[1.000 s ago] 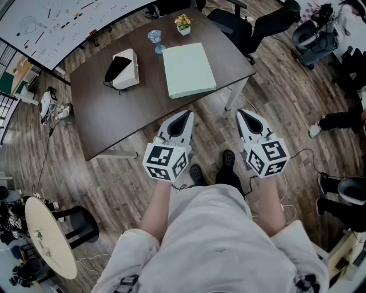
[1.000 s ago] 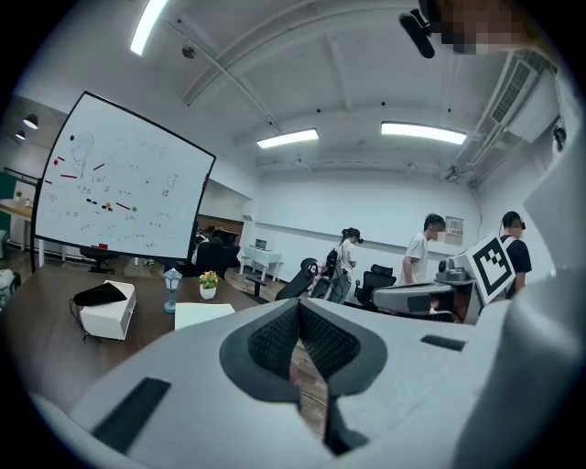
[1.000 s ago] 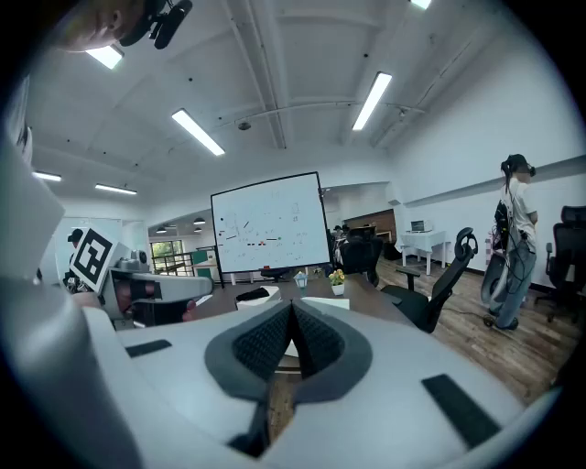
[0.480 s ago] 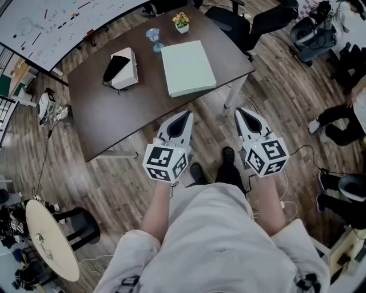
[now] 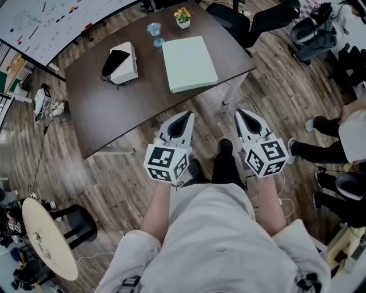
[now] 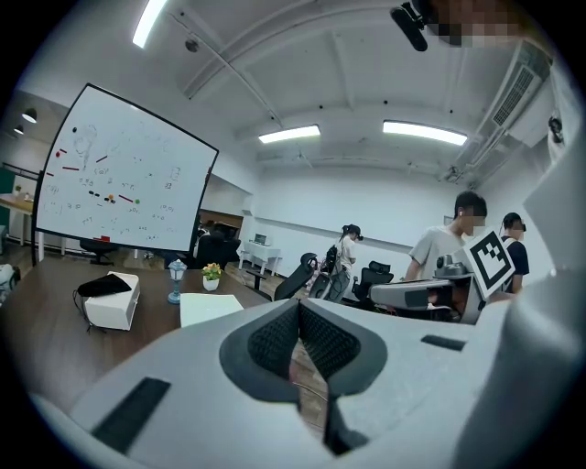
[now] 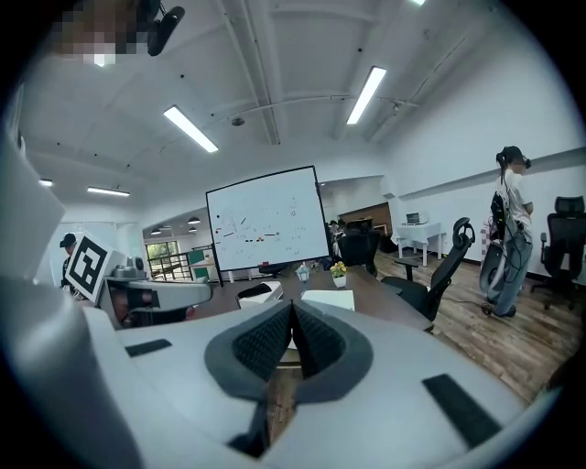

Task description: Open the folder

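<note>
I am at the approach step: the closed, pale green folder [image 5: 189,63] lies untouched on the dark brown wooden table [image 5: 114,109], toward its far right corner. My left gripper [image 5: 184,115] and right gripper [image 5: 241,113] hover off the table's near edge, both clenched on nothing (jaws pressed together). Next, I judge: reach over the table, part one pair of jaws, catch the cover's edge.

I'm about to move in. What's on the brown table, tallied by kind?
Pale green folder: 1
White box: 1
Black item lying on the box: 1
Blue glass ornament: 1
Potted flowers: 1
Total: 5
</note>
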The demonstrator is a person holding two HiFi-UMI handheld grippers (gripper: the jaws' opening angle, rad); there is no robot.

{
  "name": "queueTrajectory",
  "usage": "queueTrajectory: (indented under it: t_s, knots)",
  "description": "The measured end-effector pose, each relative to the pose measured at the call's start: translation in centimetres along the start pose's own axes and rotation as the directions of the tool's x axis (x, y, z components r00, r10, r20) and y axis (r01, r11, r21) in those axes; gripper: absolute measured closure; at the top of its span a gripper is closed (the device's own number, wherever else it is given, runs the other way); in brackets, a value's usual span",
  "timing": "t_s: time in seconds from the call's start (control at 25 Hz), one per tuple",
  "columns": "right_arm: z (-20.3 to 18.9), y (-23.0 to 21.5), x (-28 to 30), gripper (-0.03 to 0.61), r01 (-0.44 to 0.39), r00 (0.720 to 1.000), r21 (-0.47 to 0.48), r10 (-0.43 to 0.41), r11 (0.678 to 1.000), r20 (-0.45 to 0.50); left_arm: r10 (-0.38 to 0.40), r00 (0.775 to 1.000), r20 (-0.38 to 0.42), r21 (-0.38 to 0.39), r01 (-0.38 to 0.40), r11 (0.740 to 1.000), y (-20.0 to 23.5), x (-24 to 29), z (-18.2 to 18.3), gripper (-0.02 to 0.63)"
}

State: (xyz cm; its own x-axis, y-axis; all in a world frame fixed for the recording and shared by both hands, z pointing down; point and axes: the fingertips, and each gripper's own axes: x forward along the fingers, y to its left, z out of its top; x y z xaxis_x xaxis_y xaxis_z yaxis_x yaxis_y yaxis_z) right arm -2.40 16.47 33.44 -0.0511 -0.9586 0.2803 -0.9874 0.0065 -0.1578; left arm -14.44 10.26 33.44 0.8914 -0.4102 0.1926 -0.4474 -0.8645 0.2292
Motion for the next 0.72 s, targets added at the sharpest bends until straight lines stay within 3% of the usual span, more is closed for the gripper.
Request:
queueTrajectory:
  t_s: [0.32,0.72]
  knots:
    - [-0.2,-0.5,0.8,0.575,0.001,1.000,-0.015,-0.001,1.000,-0.021,0.013,1.000,-0.009,0.005,-0.013,1.000,0.4,0.8,-0.7,0.609]
    - [0.4,-2.8,5.0,0.558,-0.061,0.997,-0.011,0.061,0.998,-0.040,0.065,0.998,-0.018,0.029,-0.065,0.997,2.4,4.0,-0.1,0.607]
